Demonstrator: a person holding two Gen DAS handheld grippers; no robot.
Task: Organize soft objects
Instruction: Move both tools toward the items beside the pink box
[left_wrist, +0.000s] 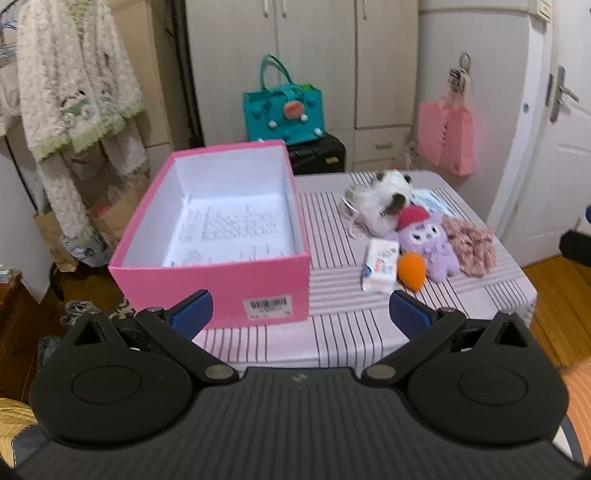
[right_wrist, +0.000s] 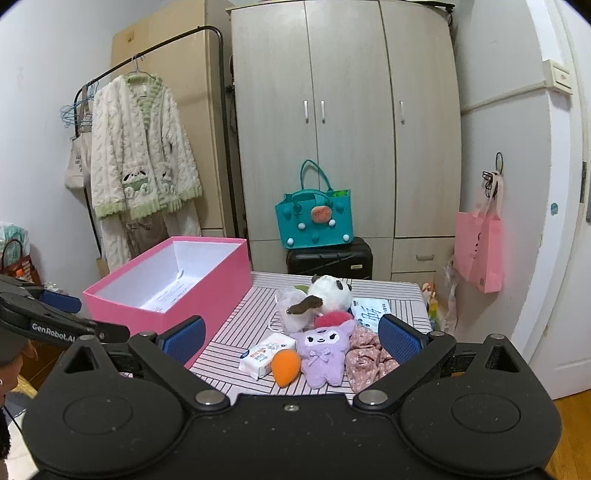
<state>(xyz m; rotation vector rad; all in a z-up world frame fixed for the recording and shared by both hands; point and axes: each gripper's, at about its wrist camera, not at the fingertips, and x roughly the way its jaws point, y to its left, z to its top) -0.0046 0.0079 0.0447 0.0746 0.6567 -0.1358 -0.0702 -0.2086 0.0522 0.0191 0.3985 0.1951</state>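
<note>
The left gripper (left_wrist: 301, 308) hangs with its blue pads (left_wrist: 194, 310) spread wide and nothing between them, just short of the table's (left_wrist: 332, 332) near edge. The right gripper (right_wrist: 291, 338) is likewise released, its pads (right_wrist: 400, 338) apart and bare, above the near edge facing the soft things.

Those lie in a loose cluster on the striped cloth, right of the box (left_wrist: 221, 280). Nearest is an orange sponge (right_wrist: 285, 367), teardrop-shaped, touching a white tissue pack (right_wrist: 266, 354) on one side and a purple plush (right_wrist: 325, 352) on the other. The plush lies on its back, with a red cap and a bow at its chest. A pink floral scrunchie (right_wrist: 365, 360) sits against its other side. Behind them lies a panda plush (right_wrist: 328, 291) beside a white fluffy toy (right_wrist: 295, 314) with a brown ear, and a pale blue packet (right_wrist: 367, 308).

The pink box stands open, white inside, with printed paper on its bottom.

Beyond the table are a teal bag (right_wrist: 314, 218) on a black suitcase (right_wrist: 328, 258), a wardrobe (right_wrist: 343, 129), a hanging cardigan (right_wrist: 142, 147) and a pink bag (right_wrist: 478, 251) on a hook.
</note>
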